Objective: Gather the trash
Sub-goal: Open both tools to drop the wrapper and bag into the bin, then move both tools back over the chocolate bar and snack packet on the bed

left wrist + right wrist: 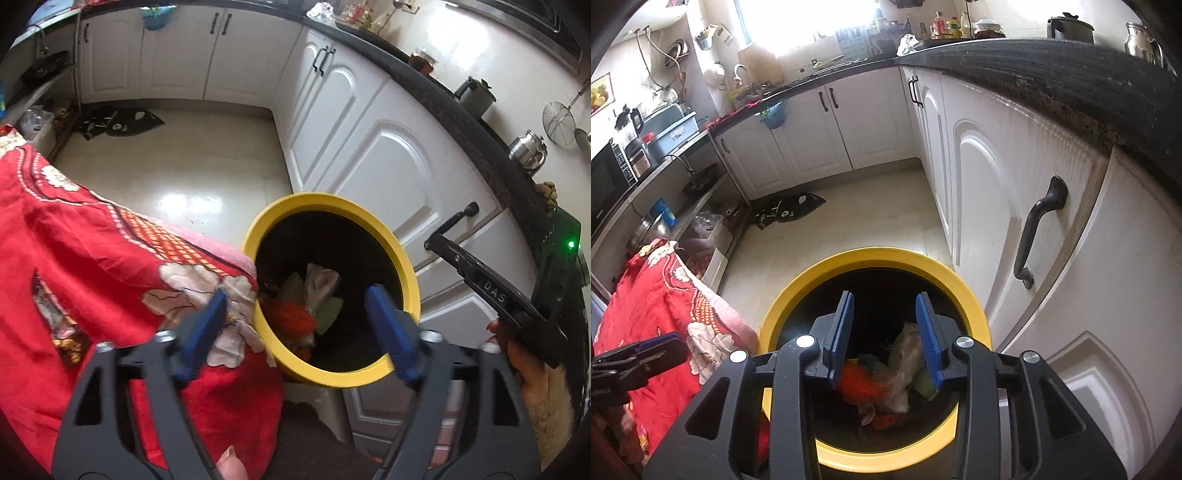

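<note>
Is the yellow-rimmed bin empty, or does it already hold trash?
Holds trash. The bin is partly filled: crumpled wrappers and an orange piece lie at its bottom, with dark wall showing above them.

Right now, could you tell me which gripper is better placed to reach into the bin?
Probably the right gripper: it sits centred over the bin, above the trash. The left gripper straddles the rim.

Premises: a home kitchen. White panelled cabinets (997, 192) with dark handles (1039, 229) run under a dark stone surface (1052, 70) bearing a kettle (476, 96), jars and bottles. A microwave (605, 181) stands at left. Tiled floor (207, 162).
</note>
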